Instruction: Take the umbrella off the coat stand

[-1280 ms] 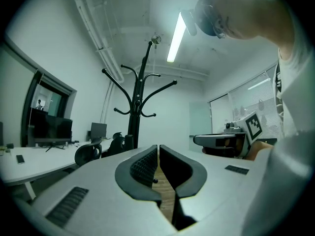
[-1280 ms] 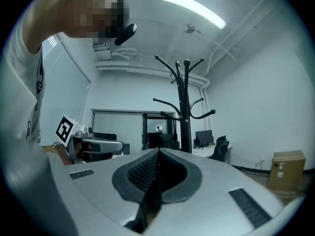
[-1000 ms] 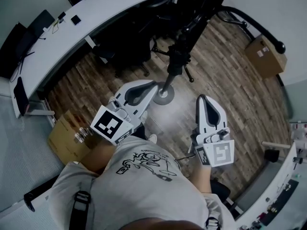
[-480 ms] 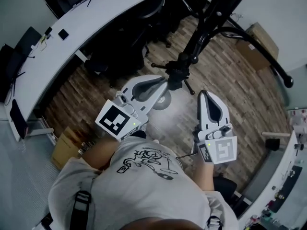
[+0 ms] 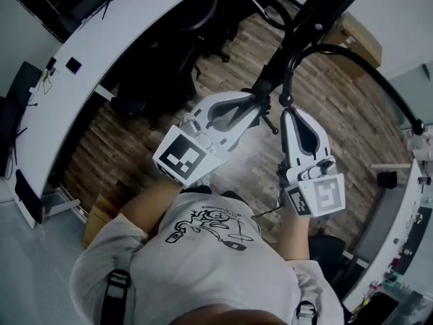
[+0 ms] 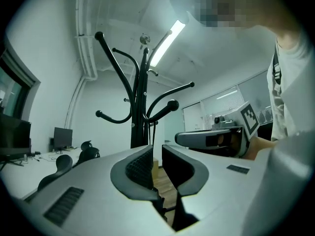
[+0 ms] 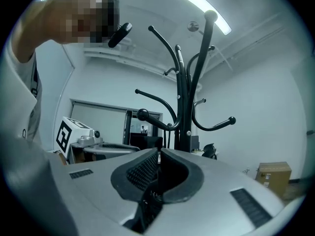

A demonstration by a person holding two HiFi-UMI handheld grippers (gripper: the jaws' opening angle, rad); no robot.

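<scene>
The black coat stand rises ahead, its curved arms ending in ball tips. Against its pole hangs a dark bundle that may be the folded umbrella; I cannot make it out clearly. My left gripper points at the pole just below this bundle, its jaws a narrow gap apart with nothing between them. My right gripper is close beside it, under a curved arm, jaws together and empty. In the left gripper view the coat stand towers beyond the left gripper. In the right gripper view the coat stand stands behind the right gripper.
A long white curved desk with black office chairs runs along the left. One cardboard box sits on the wooden floor behind the stand, another at the lower left. A second white desk edge is at the right.
Both grippers have risen and moved forward toward the stand's pole, and the left one now reaches it. My view has shifted, so the stand's base is hidden behind the left gripper.
</scene>
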